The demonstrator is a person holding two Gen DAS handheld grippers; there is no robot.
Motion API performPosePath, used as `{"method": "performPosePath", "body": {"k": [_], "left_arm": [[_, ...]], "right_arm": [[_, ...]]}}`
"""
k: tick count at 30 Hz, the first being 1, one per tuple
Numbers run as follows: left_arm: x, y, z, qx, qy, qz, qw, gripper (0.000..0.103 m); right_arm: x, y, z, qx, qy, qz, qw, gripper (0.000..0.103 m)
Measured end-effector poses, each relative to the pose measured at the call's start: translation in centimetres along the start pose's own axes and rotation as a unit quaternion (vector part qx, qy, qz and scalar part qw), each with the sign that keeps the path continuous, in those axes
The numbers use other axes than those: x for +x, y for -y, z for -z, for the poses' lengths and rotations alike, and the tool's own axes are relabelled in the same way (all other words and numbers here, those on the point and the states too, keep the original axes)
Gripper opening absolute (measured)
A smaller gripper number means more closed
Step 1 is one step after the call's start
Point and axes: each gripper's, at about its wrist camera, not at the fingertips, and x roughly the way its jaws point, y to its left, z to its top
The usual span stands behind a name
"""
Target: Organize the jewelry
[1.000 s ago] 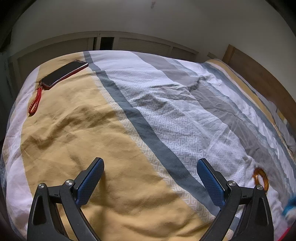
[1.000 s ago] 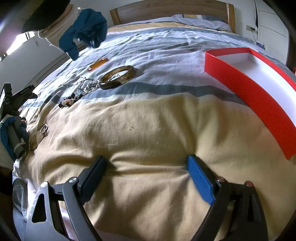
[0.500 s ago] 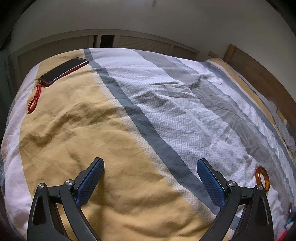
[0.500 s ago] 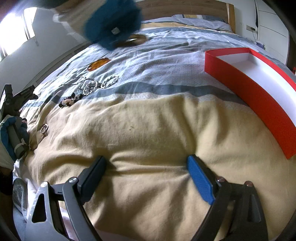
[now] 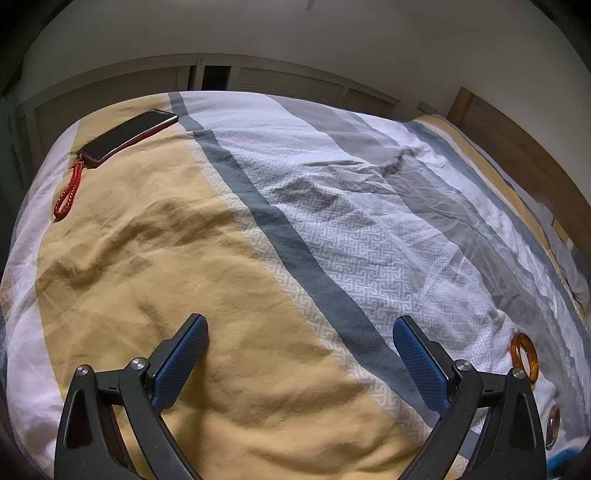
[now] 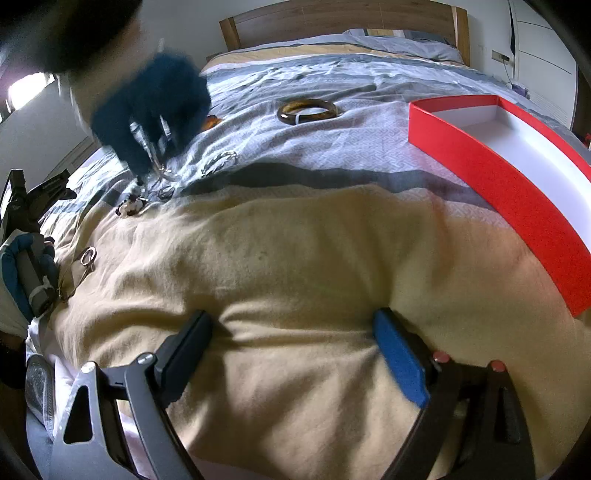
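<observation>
Striped bedding (image 5: pixel 229 280) in yellow, grey and white covers a bed with a wooden headboard (image 6: pixel 332 18), and both grippers sit low over the yellow band. Left gripper (image 5: pixel 299 363): fingers spread wide, nothing between them. Right gripper (image 6: pixel 291 354): fingers likewise spread wide and empty. Jewelry lies scattered on the grey section in the right wrist view: a dark brown bangle (image 6: pixel 307 110) lies flat, well apart from the red tray (image 6: pixel 498 177), which has a white interior and sits at the right. A blurred hand in a dark blue glove (image 6: pixel 155 107) is at a cluster of silver chains (image 6: pixel 218 162); whether it grips them cannot be determined. A small silver ring (image 6: pixel 88 256) rests on the yellow band at left. In the left wrist view, an amber ring (image 5: pixel 523 355) lies at the right edge, and a phone (image 5: pixel 129 134) with a red wrist strap (image 5: pixel 68 190) lies at the far left corner.
</observation>
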Motion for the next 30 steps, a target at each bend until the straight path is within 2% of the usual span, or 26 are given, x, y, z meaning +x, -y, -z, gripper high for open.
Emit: {"method": "performPosePath", "body": {"k": [30], "left_arm": [[0.20, -0.18, 0.29, -0.004, -0.005, 0.001, 1.0000, 0.099]], "right_arm": [[-0.08, -0.10, 0.09, 0.000, 0.000, 0.000, 1.000, 0.090]]}}
